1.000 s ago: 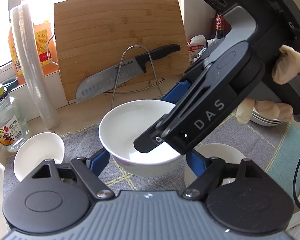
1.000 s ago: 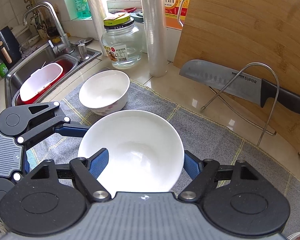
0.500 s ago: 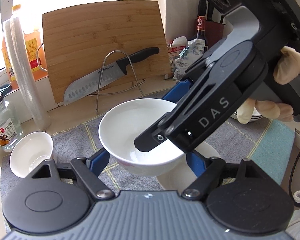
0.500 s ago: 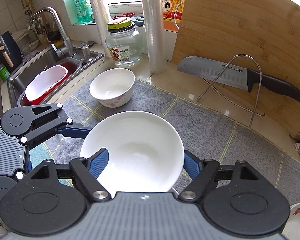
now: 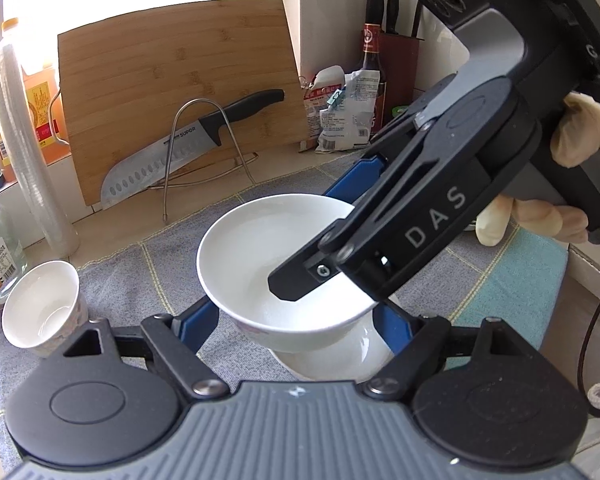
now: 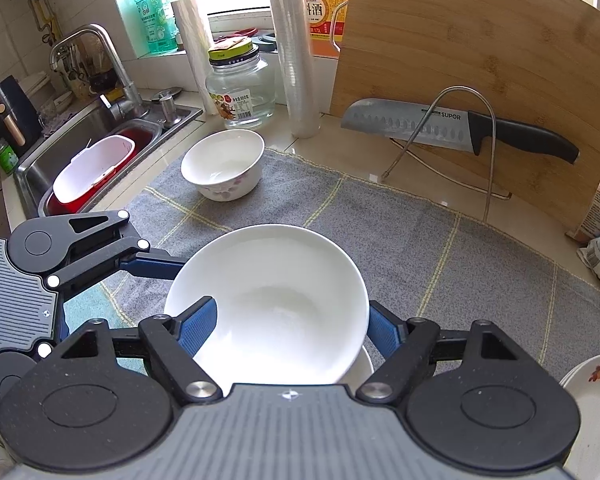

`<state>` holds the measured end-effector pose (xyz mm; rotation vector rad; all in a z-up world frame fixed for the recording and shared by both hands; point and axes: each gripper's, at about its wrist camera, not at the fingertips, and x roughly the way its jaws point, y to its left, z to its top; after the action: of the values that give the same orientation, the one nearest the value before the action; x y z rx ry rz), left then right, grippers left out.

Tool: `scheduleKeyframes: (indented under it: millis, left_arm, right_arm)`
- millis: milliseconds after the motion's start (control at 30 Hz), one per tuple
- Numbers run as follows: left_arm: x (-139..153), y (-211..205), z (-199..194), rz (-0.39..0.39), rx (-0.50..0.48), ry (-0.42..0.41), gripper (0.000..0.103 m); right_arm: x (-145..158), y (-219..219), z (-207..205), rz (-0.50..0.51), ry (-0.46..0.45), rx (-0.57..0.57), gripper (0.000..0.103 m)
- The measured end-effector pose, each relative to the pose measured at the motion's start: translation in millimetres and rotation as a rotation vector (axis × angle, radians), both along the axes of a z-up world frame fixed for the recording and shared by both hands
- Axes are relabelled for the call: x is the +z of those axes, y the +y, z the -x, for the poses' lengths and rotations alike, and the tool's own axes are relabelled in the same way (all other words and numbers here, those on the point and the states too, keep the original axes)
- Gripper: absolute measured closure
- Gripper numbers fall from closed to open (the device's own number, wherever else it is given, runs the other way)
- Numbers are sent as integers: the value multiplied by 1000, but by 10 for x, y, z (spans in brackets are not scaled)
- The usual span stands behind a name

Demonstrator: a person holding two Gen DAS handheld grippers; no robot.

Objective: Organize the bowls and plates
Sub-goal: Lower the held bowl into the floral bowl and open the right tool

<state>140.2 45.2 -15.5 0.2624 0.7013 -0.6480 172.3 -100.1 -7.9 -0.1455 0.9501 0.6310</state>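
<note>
Change: over the last second I have carried the big bowl (image 5: 268, 264) sideways across the grey mat (image 6: 420, 240). It sat clear of the lower bowl (image 5: 340, 360) then, and it now hangs right over it.

Where the bowl is: lifted off the mat and level, mouth up. The lower bowl shows only as a white crescent beneath its base (I cannot tell whether the two touch yet).

Left gripper (image 5: 294, 316): my fingers are spread wide and sit one on each side of the bowl's body below the rim, close against the wall. I judge this to be the hold that carries the weight.

Right gripper (image 6: 292, 320): also spread wide and straddling the rim, with one finger over the inside and the other outside the right wall. Whether it is pressing on the wall or only steadying it, I cannot tell.

Unchanged: the bowl sits the same way between both pairs of fingers as it did a second ago, so it has not slipped.

Meaning for the task: the travel looks done, and nesting it into the lower bowl is the step in hand.

Next call: a straight, slow drop, since an off-centre rim could knock the lower bowl.

Left to do: the small floral bowl (image 6: 224, 164) stands apart near the sink edge, and stacked plates (image 6: 592, 380) wait at my right.
</note>
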Motion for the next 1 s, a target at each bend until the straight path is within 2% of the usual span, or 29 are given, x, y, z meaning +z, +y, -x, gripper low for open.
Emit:
scheduleKeyframes:
  millis: [1000]
  left_arm:
    - [-209, -204, -38, -27, -51, 107, 20]
  right_arm:
    - [-298, -202, 88, -2, 80, -58, 19]
